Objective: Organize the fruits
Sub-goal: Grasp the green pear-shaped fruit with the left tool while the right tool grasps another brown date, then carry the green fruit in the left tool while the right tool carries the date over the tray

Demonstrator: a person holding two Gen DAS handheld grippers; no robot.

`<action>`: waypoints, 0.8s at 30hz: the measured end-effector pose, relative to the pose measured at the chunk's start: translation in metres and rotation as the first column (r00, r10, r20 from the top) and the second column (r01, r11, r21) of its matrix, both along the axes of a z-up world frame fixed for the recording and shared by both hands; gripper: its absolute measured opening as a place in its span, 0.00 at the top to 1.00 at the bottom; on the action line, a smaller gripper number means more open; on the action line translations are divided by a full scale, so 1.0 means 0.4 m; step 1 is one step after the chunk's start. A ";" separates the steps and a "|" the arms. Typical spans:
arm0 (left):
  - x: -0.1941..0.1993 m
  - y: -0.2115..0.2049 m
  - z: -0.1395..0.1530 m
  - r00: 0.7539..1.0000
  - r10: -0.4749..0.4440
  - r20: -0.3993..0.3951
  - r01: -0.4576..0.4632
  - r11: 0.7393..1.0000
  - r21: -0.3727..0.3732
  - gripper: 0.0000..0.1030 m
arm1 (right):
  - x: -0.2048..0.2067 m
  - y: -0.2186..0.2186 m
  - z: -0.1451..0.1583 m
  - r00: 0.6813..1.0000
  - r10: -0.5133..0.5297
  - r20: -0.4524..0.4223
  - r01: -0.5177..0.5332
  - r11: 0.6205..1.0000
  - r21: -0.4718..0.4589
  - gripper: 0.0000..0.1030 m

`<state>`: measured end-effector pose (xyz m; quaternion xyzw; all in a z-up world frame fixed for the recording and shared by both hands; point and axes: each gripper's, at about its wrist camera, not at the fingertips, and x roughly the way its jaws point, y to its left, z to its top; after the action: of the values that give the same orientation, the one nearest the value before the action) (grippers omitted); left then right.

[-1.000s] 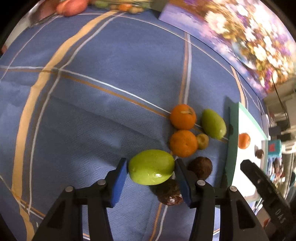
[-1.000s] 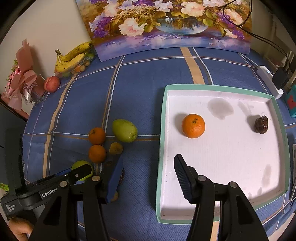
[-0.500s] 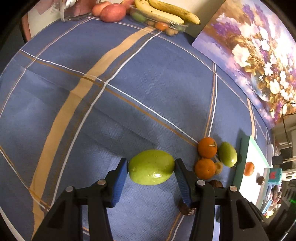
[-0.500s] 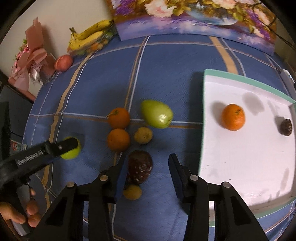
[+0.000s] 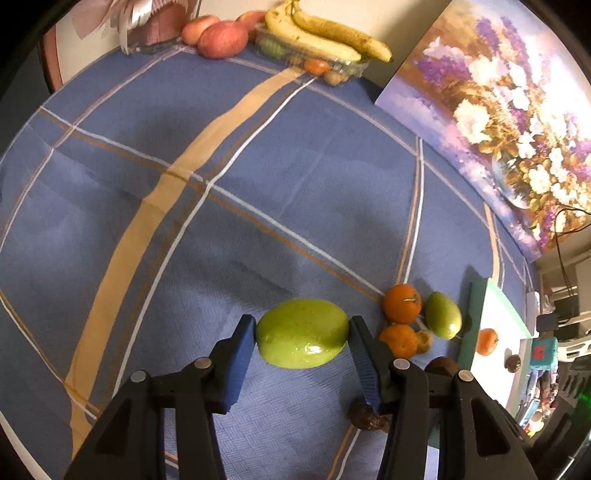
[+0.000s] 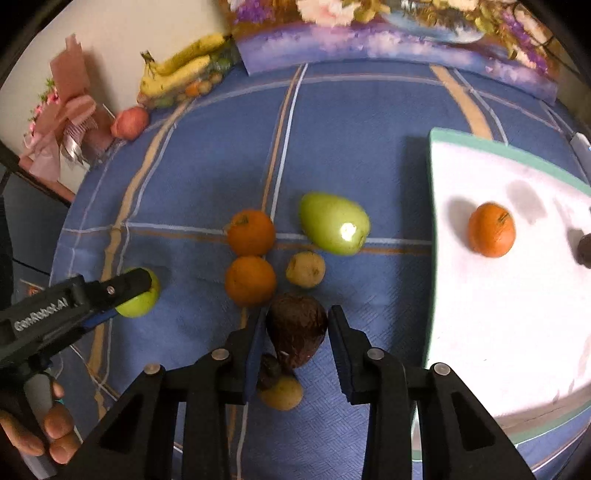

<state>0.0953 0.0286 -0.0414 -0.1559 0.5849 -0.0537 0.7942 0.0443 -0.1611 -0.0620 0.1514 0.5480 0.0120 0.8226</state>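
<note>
You have a table under a blue plaid cloth (image 6: pixel 351 140). On it lie two oranges (image 6: pixel 251 232), a green mango (image 6: pixel 334 223), small yellowish fruits (image 6: pixel 306 269), a white tray (image 6: pixel 517 332), a painting (image 5: pixel 491 110), bananas (image 5: pixel 325 35) and apples (image 5: pixel 221 38) at the far edge.

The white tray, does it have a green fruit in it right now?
No, the white tray holds only an orange and a small dark fruit at its edge.

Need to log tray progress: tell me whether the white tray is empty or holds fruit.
Not empty. The white tray holds one orange and a small dark fruit at the frame edge; most of its floor is bare.
</note>
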 end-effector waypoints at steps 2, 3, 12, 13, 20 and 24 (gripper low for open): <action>-0.002 0.000 0.016 1.000 -0.002 0.016 0.002 1.000 -0.004 0.47 | -0.005 -0.007 0.021 1.000 -0.004 0.021 0.004 1.000 -0.002 0.65; -0.003 -0.001 0.023 1.000 -0.003 0.024 0.003 1.000 -0.006 0.47 | -0.007 -0.018 0.036 0.999 -0.010 0.034 0.010 1.000 -0.004 0.65; -0.017 -0.047 0.073 0.995 -0.058 0.078 0.059 0.998 -0.017 0.47 | -0.052 -0.137 0.092 0.988 -0.136 0.070 0.140 0.988 -0.061 0.65; -0.020 -0.058 0.075 0.994 -0.069 0.080 0.070 0.997 -0.015 0.47 | -0.058 -0.157 0.095 0.986 -0.151 0.069 0.156 0.985 -0.068 0.65; -0.045 -0.162 0.088 0.981 -0.170 0.091 0.171 0.985 -0.007 0.47 | -0.104 -0.288 0.104 0.961 -0.270 0.054 0.275 0.954 -0.122 0.65; -0.068 -0.239 0.097 0.964 -0.248 0.098 0.249 0.969 -0.002 0.47 | -0.136 -0.356 0.105 0.943 -0.329 0.043 0.332 0.933 -0.139 0.65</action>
<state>0.0682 -0.0672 -0.0024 -0.0843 0.5601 -0.1645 0.8075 -0.0102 -0.3035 -0.0199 0.1814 0.5065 -0.1648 0.8267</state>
